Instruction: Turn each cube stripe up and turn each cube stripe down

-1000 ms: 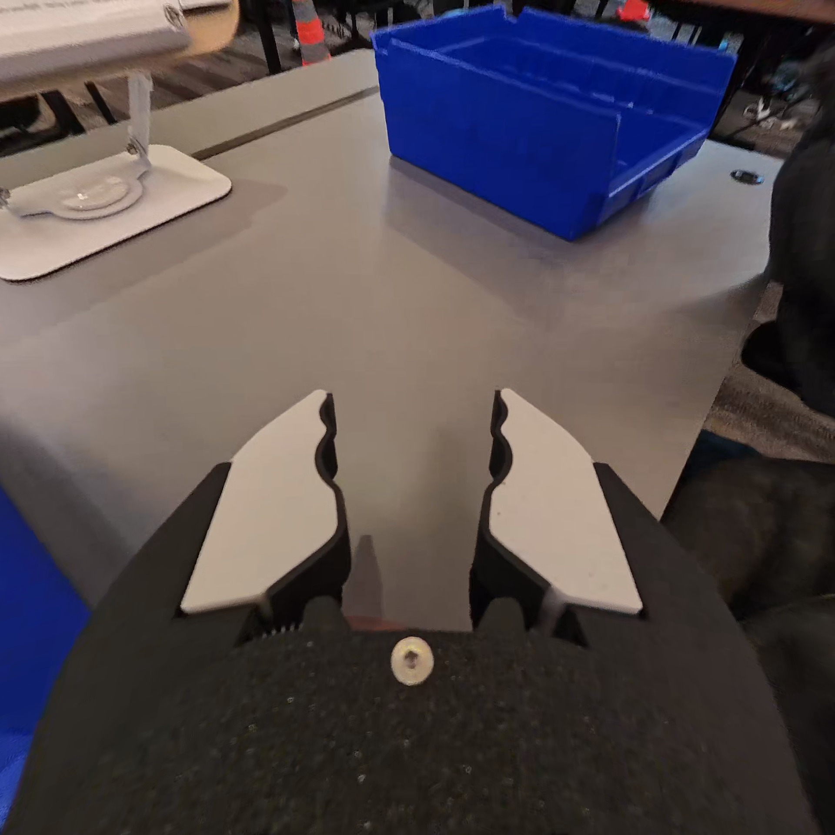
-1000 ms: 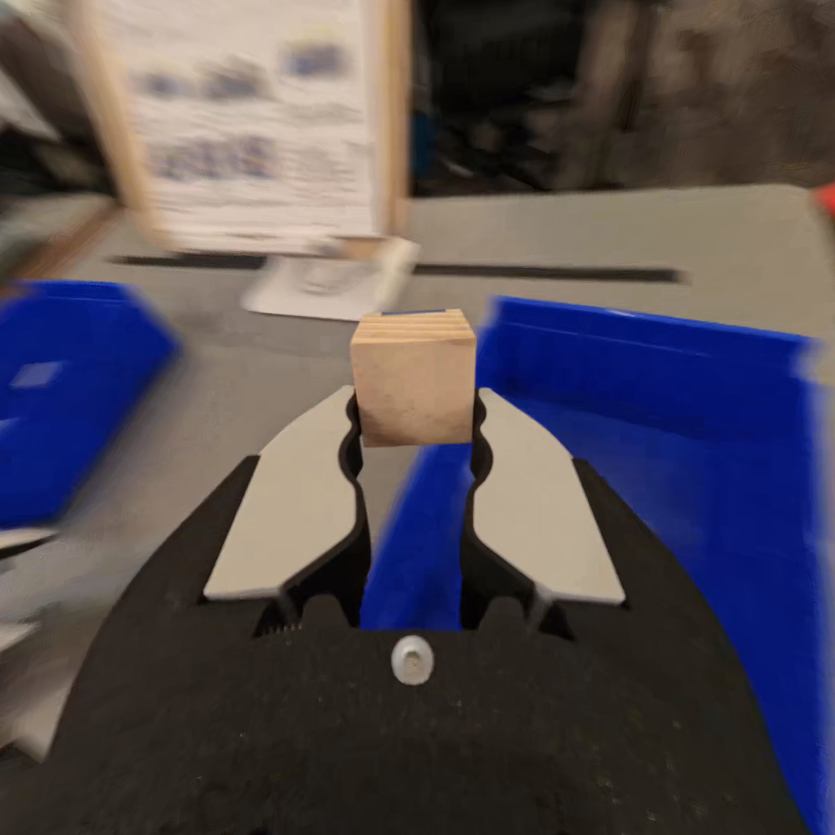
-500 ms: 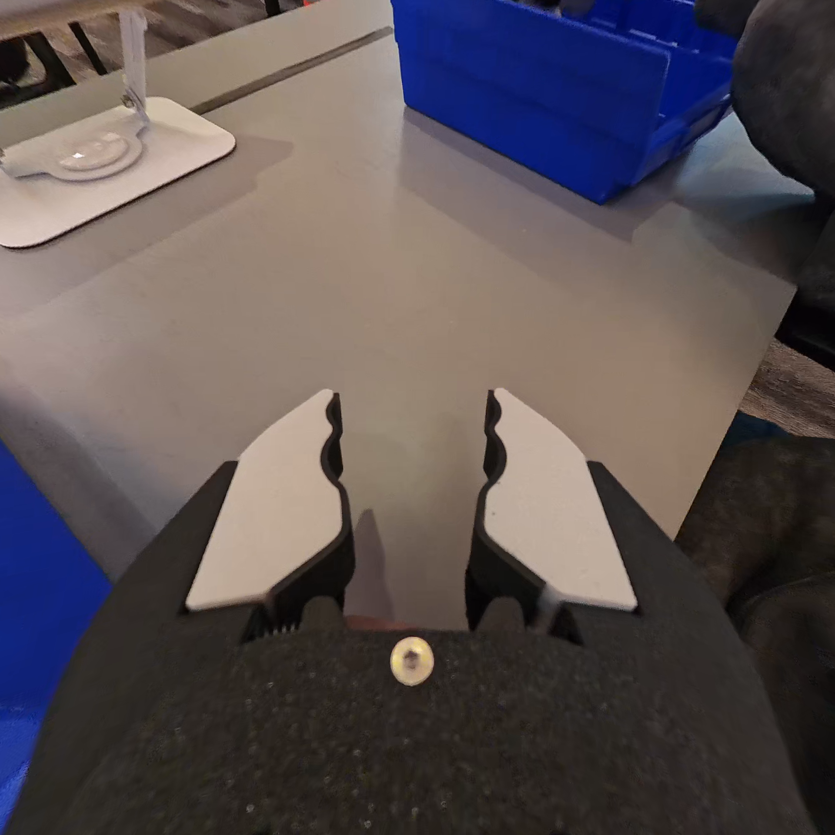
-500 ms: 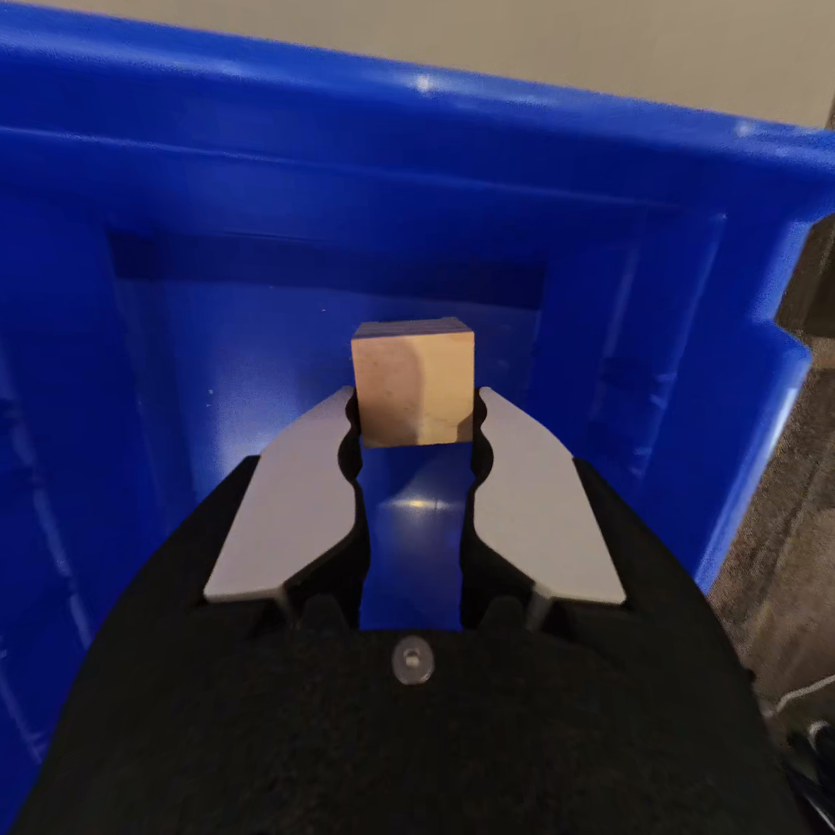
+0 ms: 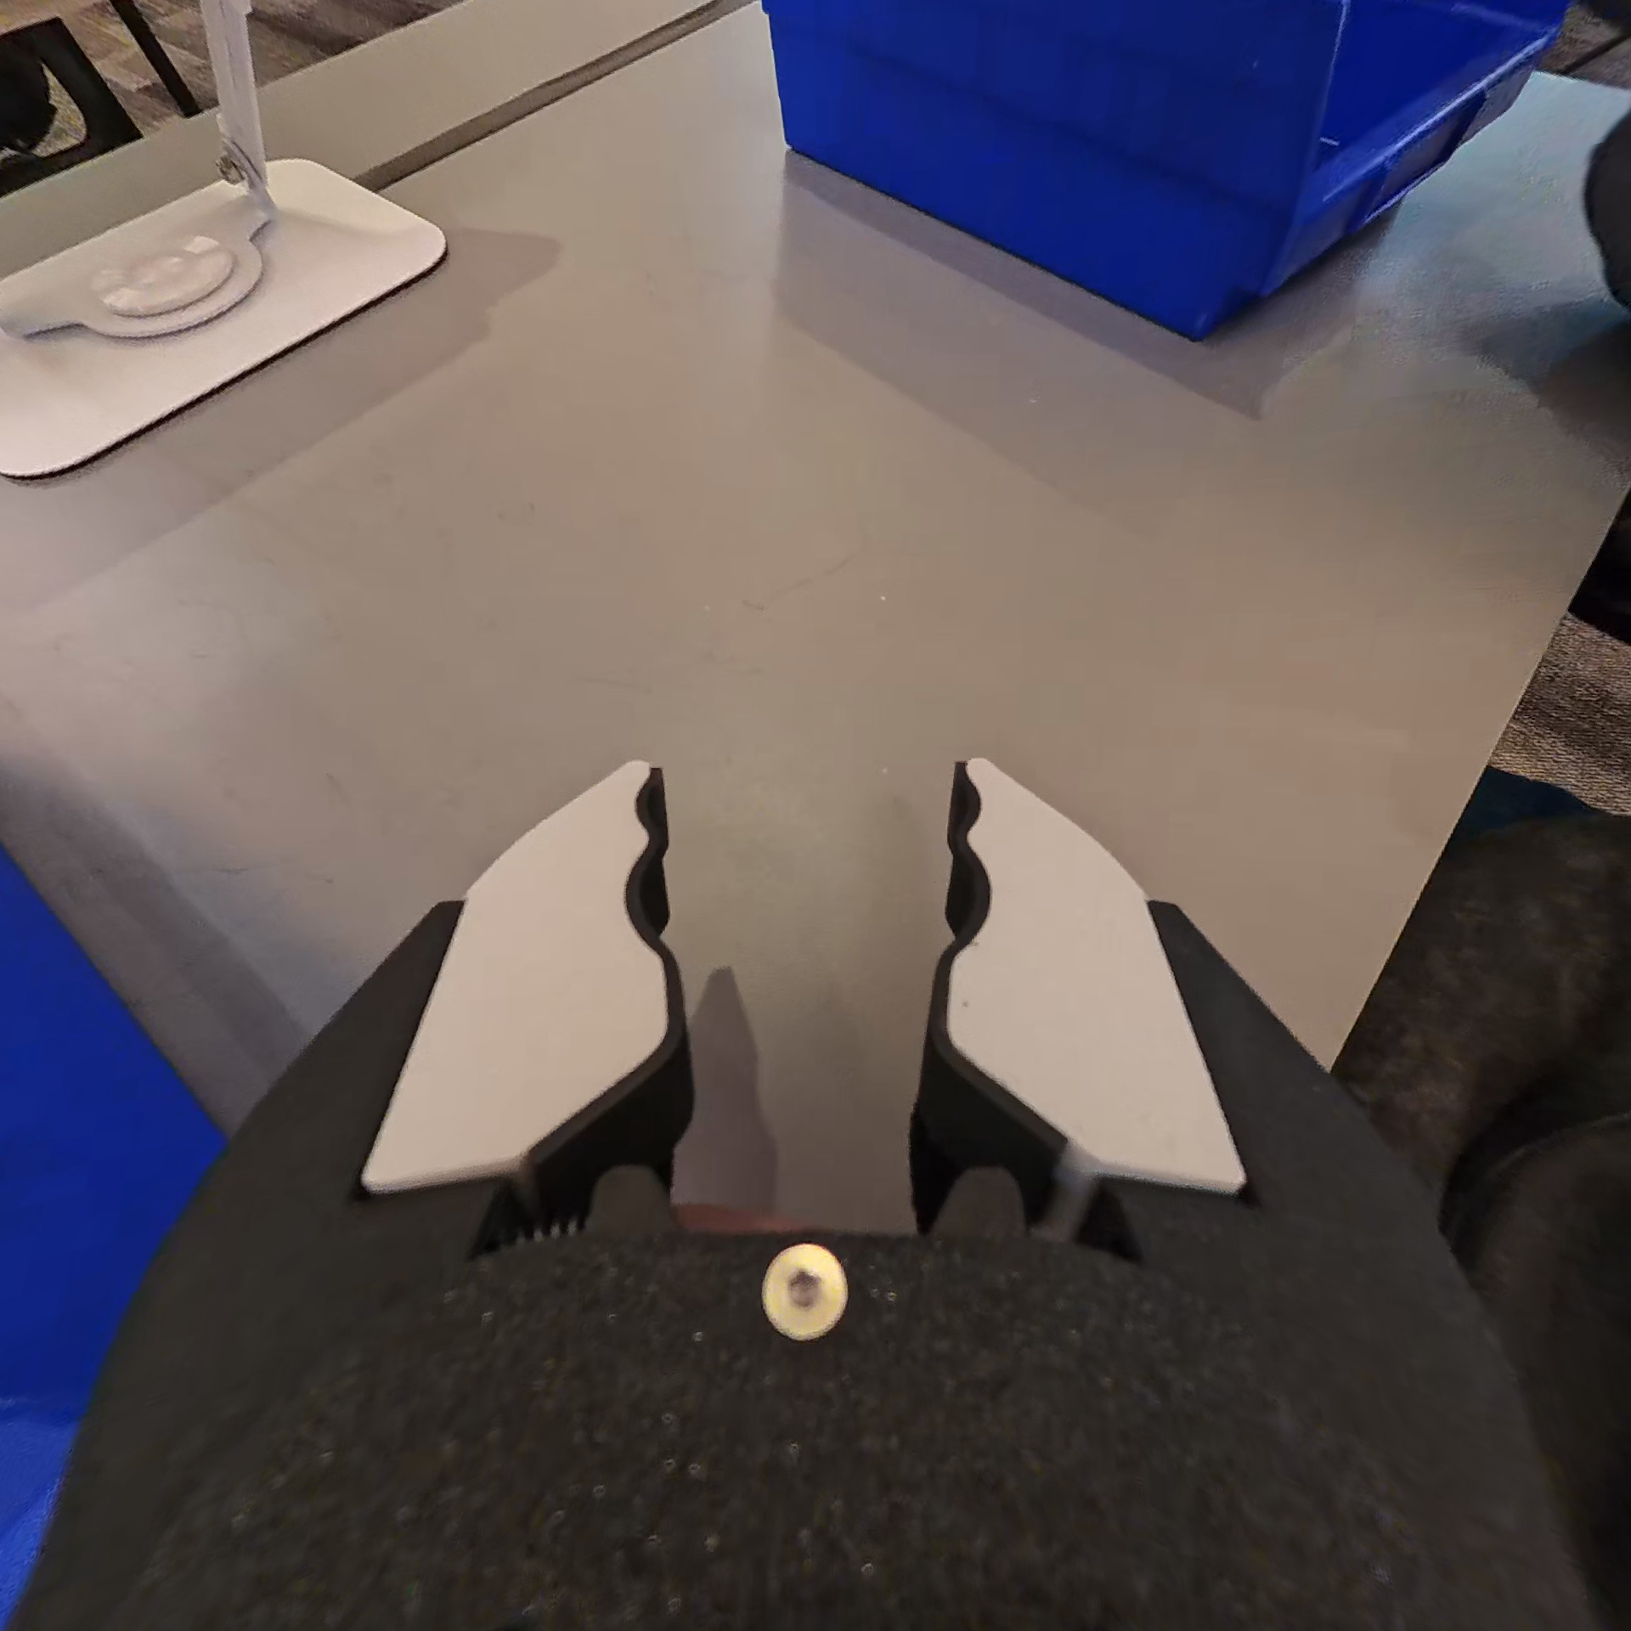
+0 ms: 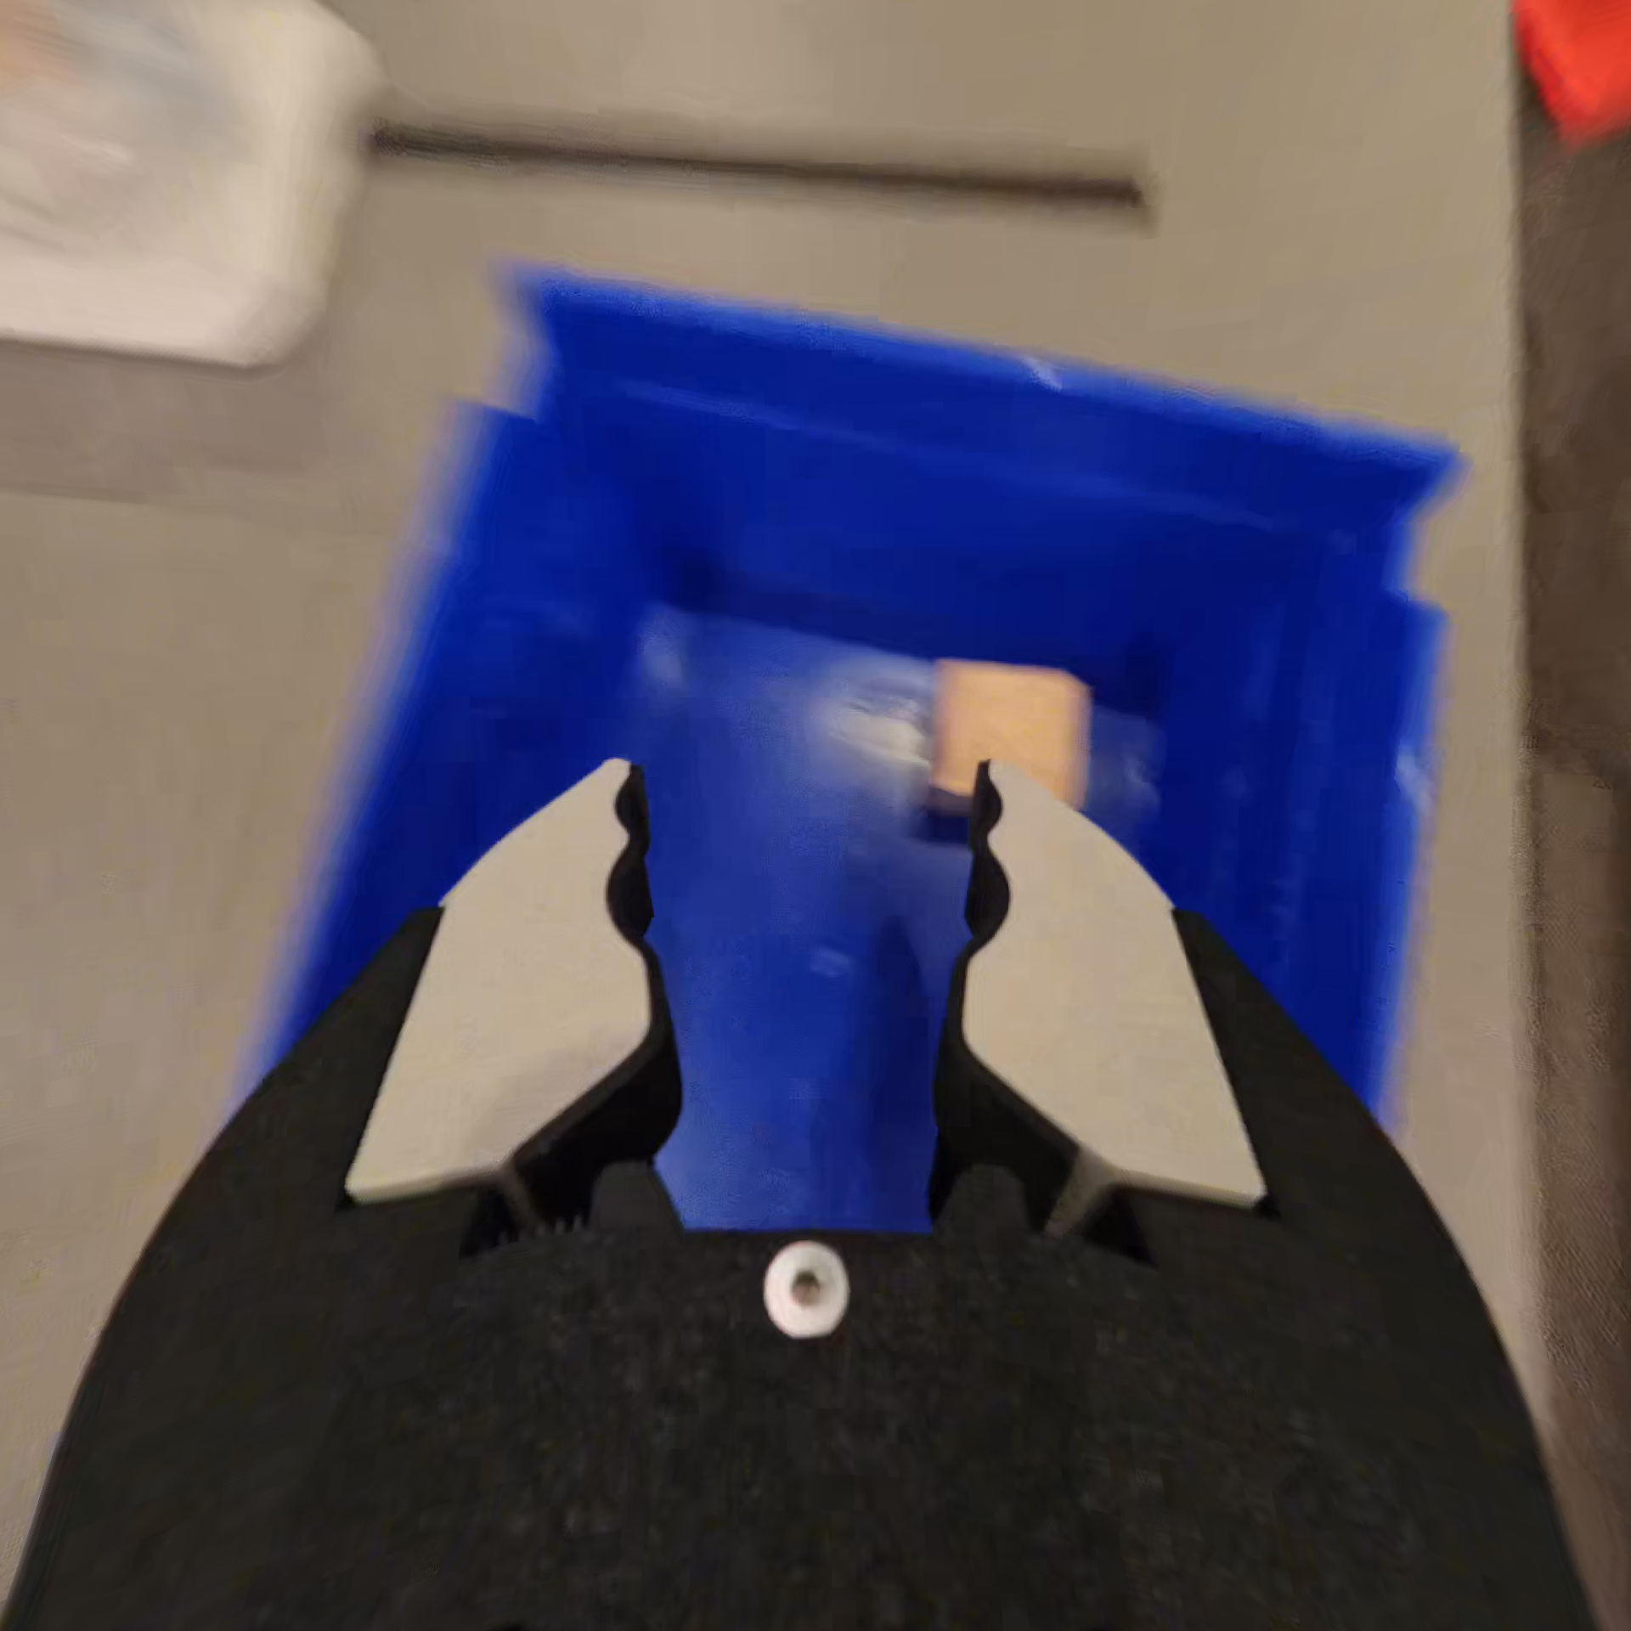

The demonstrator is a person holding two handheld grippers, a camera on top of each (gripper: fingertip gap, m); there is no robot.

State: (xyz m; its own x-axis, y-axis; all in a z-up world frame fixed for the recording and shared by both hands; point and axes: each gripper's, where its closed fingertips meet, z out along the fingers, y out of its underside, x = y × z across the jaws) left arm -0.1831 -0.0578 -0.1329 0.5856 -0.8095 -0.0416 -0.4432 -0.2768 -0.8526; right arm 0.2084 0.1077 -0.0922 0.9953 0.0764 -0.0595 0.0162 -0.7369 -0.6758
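The small pale wooden cube [image 6: 1010, 737] lies on the glossy floor of the blue plastic bin [image 6: 927, 459], free of the right tongs [image 6: 807, 777], which gape above it. That placement looks finished; next comes fetching another cube. Left tongs [image 5: 807, 777] hang released over the matte grey table [image 5: 706, 494].

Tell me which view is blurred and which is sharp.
Right wrist view: motion blur smears the blue bin and the wooden cube, so no stripe can be made out. Left wrist view: sharp, with soft glare on the grey table.
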